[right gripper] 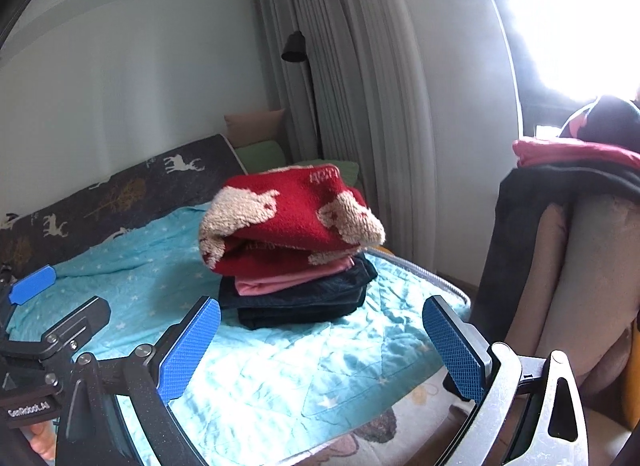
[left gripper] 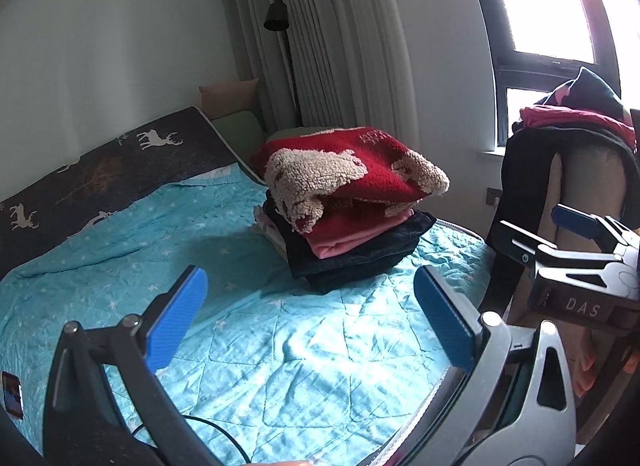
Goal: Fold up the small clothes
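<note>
Red fleece sweater (right gripper: pixel 288 217) sits folded on clothes stack (right gripper: pixel 304 298). Left gripper (left gripper: pixel 312 314) and right gripper (right gripper: pixel 320 350) wide open, empty. Step likely between garments; next needs unfolded piece from chair pile (right gripper: pixel 576 161).

The left gripper (left gripper: pixel 312 318) points forward and a little downward, its blue pads (left gripper: pixel 178 320) spread wide with nothing between them. The right gripper (right gripper: pixel 322 350) stands beside it in the same pose, jaws fully apart and empty. What seem to be fingertips (right gripper: pixel 40 440) show beneath the left gripper's body.
</note>
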The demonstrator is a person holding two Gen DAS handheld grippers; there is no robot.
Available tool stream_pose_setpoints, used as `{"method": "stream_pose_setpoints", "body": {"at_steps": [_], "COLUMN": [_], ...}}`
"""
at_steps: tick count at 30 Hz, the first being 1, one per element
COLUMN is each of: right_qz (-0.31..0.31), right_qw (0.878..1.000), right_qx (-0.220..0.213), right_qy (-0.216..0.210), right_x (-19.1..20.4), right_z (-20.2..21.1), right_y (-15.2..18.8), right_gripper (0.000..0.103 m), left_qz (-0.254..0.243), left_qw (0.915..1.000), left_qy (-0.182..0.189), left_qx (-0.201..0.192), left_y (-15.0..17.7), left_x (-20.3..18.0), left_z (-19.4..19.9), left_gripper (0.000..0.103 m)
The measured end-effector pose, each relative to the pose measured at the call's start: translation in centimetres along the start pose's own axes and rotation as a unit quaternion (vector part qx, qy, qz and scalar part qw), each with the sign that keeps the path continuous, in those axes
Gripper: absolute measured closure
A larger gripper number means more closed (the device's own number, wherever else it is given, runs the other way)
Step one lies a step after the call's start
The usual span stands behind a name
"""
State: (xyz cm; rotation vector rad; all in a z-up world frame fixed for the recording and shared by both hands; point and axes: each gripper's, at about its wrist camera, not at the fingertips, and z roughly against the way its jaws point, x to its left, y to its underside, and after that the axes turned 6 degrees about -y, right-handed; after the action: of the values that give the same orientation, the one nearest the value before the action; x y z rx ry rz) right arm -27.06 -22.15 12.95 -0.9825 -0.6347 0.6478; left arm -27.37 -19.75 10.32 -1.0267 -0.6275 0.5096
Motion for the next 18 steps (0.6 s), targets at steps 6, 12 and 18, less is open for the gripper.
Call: {"method": "stream_pose_setpoints", "body": {"at_steps": [6,12,18], "right_qz": [-0.004,0.006,0.007], "right_qw": [1.000,1.000,1.000], "right_qx": [0.013,0.010,0.016], "right_qy": [0.003,0.001,0.001], "right_x": [-0.2,0.2,0.2], "right_z": [-0.8,-0.8,-0.9], "right_y": [0.5,0.5,0.8], "right_gripper": [0.000,0.000,0.000], "left_qz": [-0.001,0.004,0.003], "left_qw": [0.9997,0.9997,0.9996], "left_qy": [0.008,0.004,0.007], "left_qx": [0.025,0.023,0.029], "left_y": [0.9,1.0,1.4], "left_x": [-0.3,-0.2,-0.4], "left_z": [-1.1,-1.0,-1.5], "left_gripper": [0.000,0.000,0.000]}}
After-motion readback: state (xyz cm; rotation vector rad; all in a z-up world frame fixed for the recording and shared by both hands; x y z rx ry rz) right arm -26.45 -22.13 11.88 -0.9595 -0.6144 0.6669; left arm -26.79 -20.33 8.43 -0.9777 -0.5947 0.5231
